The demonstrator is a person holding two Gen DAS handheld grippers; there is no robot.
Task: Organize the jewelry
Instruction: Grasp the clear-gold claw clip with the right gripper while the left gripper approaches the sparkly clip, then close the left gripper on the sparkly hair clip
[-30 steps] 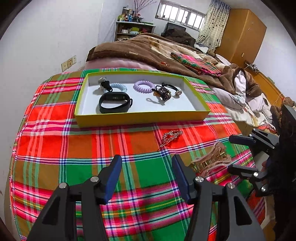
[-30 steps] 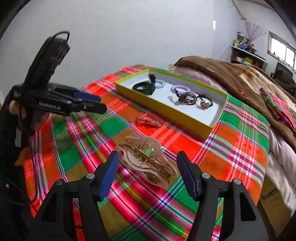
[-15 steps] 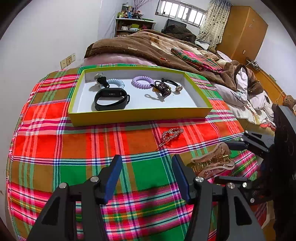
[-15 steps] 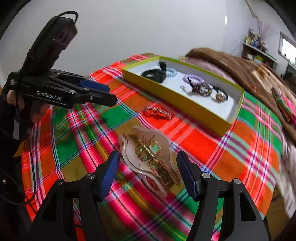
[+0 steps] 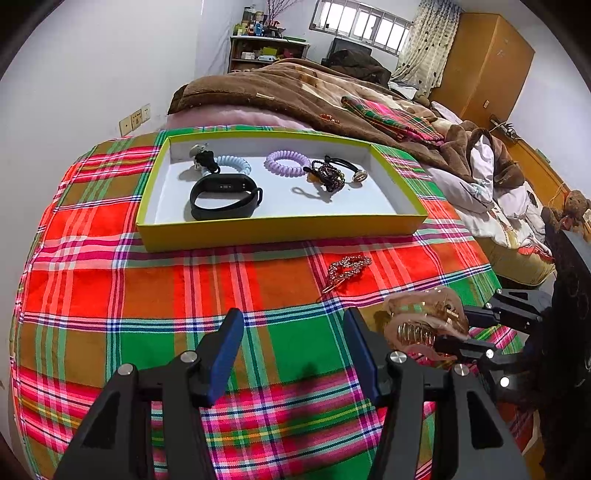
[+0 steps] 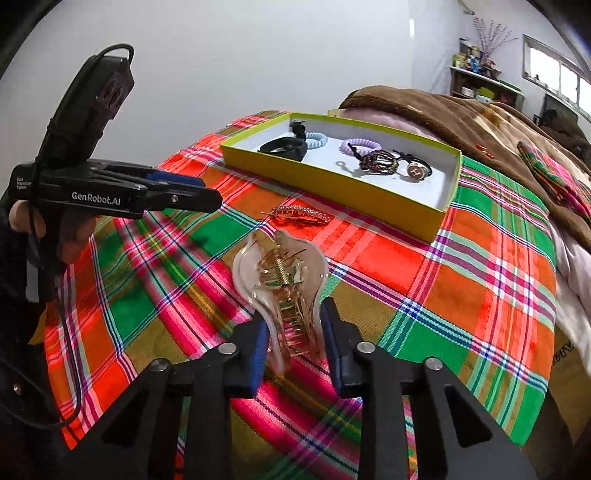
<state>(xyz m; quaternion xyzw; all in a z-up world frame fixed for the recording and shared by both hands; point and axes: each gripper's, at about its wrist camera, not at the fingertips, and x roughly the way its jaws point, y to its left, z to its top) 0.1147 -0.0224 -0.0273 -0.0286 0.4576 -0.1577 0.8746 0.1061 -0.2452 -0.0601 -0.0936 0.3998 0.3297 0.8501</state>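
We see a bedroom w/ plain white walls (image 5: 92, 55). A barred window (image 5: 362, 24) at the far end lets in daylight; patterned curtain (image 5: 428, 48) beside it, then a wooden wardrobe (image 5: 484, 66). Cluttered shelf unit (image 5: 266, 50) stands near the corner. A brown blanket (image 5: 280, 96) lies across the bed, plaid cloth (image 5: 110, 280) spread at the near end. Wall sockets (image 5: 135, 118) at left.

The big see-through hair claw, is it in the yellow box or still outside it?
Outside. The hair claw is pinched between the right gripper fingers, over the plaid cloth, well short of the yellow box.
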